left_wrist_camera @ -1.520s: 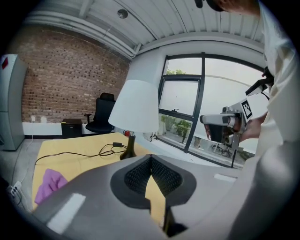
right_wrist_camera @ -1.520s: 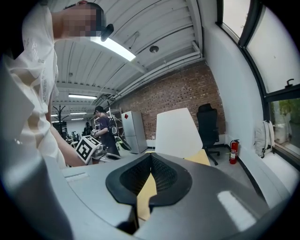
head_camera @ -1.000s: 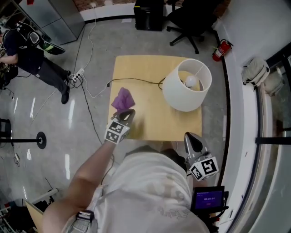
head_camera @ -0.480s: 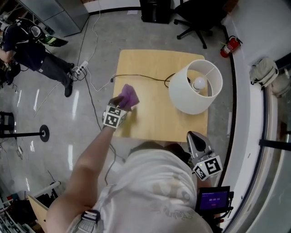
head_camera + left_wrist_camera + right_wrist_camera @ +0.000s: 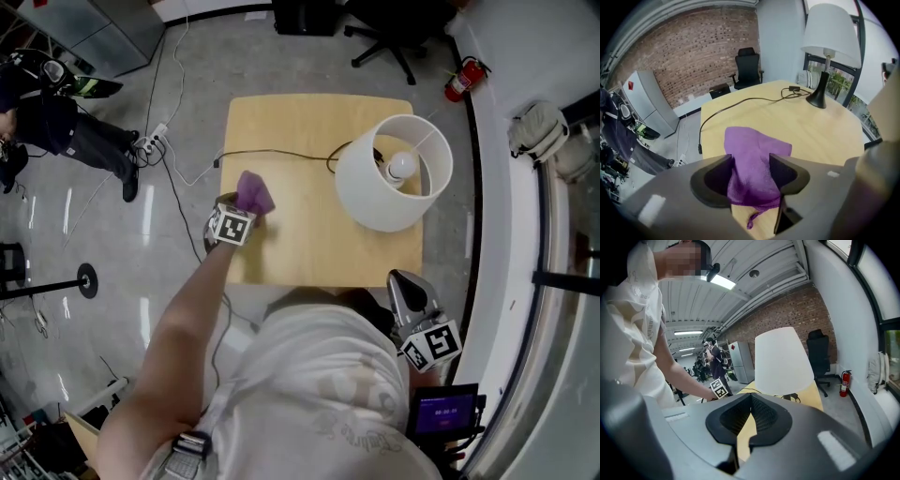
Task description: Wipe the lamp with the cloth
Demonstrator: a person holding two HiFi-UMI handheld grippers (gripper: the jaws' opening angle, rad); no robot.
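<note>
Both flanks of crumpled purple cloth [image 5: 757,145] straddled by left gripper [image 5: 750,174], jaws just opened wide, nothing pinched yet; white-shaded lamp [image 5: 367,199] well right of cloth.

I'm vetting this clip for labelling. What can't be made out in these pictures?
Lamp base: hidden under the lamp shade in the head view; only the left gripper view shows it.
Cloth: absent from the right gripper view, where the right gripper's own body blocks that part of the table.
Cord: past the table edge in the head view, too small to trace to a plug.
</note>
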